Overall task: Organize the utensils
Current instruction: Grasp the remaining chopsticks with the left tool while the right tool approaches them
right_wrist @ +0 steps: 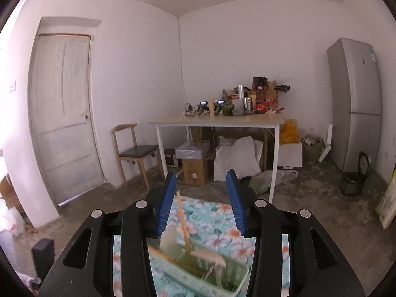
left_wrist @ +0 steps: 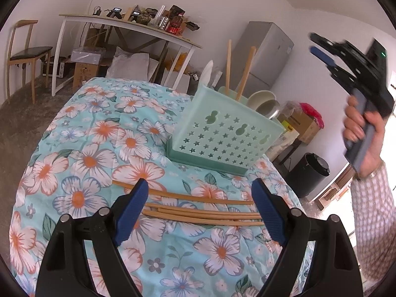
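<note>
Several wooden chopsticks (left_wrist: 198,209) lie side by side on the floral tablecloth (left_wrist: 99,148). My left gripper (left_wrist: 200,188) is open just above them, one blue finger at each side. Behind them stands a mint green utensil holder (left_wrist: 222,133) with star holes; two chopsticks (left_wrist: 243,74) stand in it. My right gripper (left_wrist: 321,49) is raised at the right in the left wrist view. In the right wrist view it (right_wrist: 201,180) is open and empty, high above the holder (right_wrist: 198,269), which holds chopsticks (right_wrist: 183,222) and a white spoon (right_wrist: 212,257).
A white desk (right_wrist: 217,121) with clutter, a wooden chair (right_wrist: 136,151), boxes and a grey fridge (right_wrist: 356,99) stand beyond the table. A bowl (left_wrist: 262,97) and a black bin (left_wrist: 309,173) are behind the holder.
</note>
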A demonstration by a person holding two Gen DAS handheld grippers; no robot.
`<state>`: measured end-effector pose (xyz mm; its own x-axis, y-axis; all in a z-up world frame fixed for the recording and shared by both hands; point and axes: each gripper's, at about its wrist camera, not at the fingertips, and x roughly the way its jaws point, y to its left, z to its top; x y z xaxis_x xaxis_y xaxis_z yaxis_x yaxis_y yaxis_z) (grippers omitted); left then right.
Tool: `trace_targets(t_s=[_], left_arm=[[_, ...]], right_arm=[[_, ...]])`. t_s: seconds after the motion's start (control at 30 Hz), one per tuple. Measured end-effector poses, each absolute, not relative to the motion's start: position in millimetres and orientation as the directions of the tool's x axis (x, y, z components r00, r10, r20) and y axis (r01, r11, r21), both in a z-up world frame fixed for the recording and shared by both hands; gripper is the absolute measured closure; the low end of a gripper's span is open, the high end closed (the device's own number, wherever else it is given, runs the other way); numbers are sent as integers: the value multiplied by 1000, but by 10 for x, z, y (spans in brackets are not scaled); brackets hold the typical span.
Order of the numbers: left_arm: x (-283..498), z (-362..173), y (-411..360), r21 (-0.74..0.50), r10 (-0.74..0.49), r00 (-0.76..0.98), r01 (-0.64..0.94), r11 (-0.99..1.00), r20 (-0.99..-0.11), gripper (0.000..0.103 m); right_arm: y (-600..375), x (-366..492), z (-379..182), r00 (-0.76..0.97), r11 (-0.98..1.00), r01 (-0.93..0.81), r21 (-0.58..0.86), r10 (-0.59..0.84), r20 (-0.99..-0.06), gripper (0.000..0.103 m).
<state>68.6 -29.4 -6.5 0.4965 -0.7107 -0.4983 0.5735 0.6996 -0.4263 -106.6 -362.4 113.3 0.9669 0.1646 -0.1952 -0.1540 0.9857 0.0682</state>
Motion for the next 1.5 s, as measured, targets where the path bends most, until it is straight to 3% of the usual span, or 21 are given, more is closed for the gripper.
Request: trace_targets(t_s=[0.13, 0.3, 0.5, 0.67, 1.0, 1.1, 1.23, 1.4, 1.5], left_arm=[[668, -30, -293, -424, -709, 500, 573, 701, -497, 20], [658, -53, -319, -427, -706, 487, 569, 703, -514, 19], [619, -126, -390, -396, -680, 476, 567, 722, -558, 19], [589, -181, -438, -377, -660, 475, 562, 736, -581, 19], [413, -261, -740, -312, -660, 434, 634, 707, -613, 19], [397, -329, -836, -362, -684, 374, 638, 680, -626, 20], [487, -473, -843, -490, -721, 286, 573, 657, -631, 32], [792, -769, -670, -715, -787, 193, 333, 614, -586, 47], [905, -863, -585, -785, -815, 196, 223, 579, -545, 53]], right_arm=[[-3670, -1371, 976, 958, 976, -163, 141, 191, -213, 55], [-3702, -1549, 495, 921, 946, -145, 289, 236, -310, 48], [-3777, -1613, -309, 843, 875, -28, 484, 280, -459, 48], [-3843, -1659, -671, 786, 863, 68, 501, 263, -559, 48], [-4195, -1827, -946, 762, 790, 143, 597, 297, -576, 48], [-4247, -1870, -1039, 755, 774, 154, 614, 308, -578, 48], [-4245, -1880, -1058, 754, 768, 151, 623, 318, -575, 48], [-4214, -1857, -1074, 747, 766, 137, 628, 337, -573, 48], [-4195, -1826, -1094, 743, 764, 132, 632, 346, -573, 48]])
